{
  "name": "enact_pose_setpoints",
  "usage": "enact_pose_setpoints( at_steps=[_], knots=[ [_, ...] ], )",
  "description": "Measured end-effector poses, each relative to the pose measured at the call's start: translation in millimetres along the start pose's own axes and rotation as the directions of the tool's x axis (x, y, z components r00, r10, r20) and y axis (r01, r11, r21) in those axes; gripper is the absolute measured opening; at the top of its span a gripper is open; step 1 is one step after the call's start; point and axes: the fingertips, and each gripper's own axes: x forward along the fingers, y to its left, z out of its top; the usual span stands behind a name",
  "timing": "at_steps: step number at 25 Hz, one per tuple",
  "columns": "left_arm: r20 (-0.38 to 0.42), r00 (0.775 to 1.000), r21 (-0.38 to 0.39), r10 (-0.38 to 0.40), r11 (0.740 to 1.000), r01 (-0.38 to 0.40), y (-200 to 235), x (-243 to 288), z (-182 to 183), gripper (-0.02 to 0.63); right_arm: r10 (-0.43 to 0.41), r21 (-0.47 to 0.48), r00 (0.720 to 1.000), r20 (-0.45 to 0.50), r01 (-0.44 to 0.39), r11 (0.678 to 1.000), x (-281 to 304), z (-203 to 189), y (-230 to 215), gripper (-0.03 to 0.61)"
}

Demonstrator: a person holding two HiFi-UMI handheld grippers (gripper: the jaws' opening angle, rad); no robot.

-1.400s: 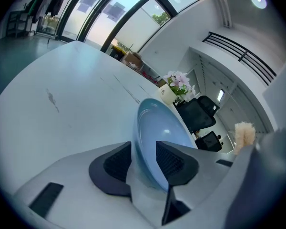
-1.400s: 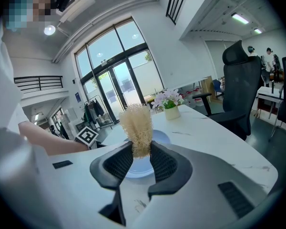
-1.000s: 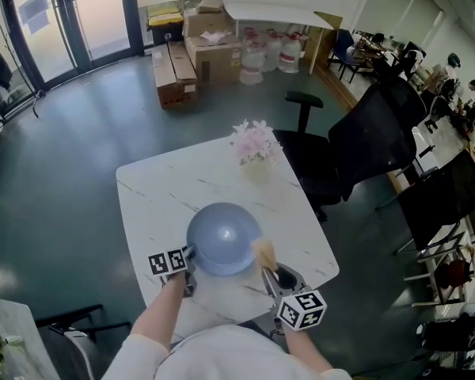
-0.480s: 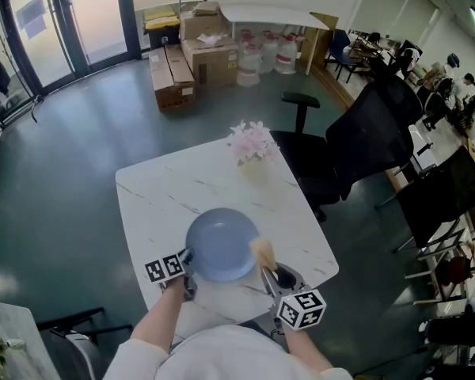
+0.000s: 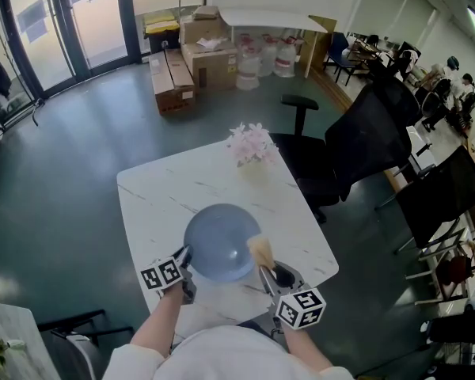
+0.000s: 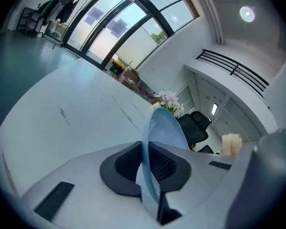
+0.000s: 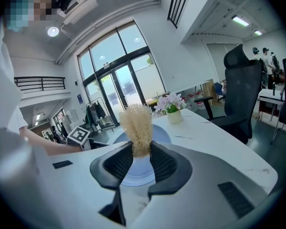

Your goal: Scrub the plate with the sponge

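Gripping the round blue-grey plate (image 5: pixel 222 241) (image 6: pixel 164 128) by its near-left rim, our left gripper (image 5: pixel 185 255) (image 6: pixel 145 162) is clamped on it at the white marble table's (image 5: pixel 166 188) near edge. Right gripper (image 5: pixel 267 274) (image 7: pixel 142 159) pinches the beige fibrous sponge (image 5: pixel 261 250) (image 7: pixel 137 125) at the plate's right rim. We think hard scrubbing could lever the plate out of that thin rim hold.

left gripper (image 5: pixel 184 255), right gripper (image 5: pixel 265 271): grey shells, black ribbed pads (image 6: pixel 126 163) | cubes (image 5: pixel 301 309): white, black square markers | top (image 5: pixel 222 356): white, apparently short-sleeved
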Motion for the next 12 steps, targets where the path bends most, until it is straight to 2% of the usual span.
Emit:
enact_pose_setpoints(
  at_steps=[6,12],
  knots=[
    [0.086,0.995,0.082,-0.048,0.996,0.041,-30,-21,24,0.049,0.016,-0.058,1.0,0.019,-0.015,0.998,-3,13,12,0.117],
    [0.141,0.983,0.078,-0.114,0.992,0.104,-59,-45,29,0.049,0.02,-0.152,1.0,-0.01,-0.022,0.988,-2,11,21,0.117]
  ],
)
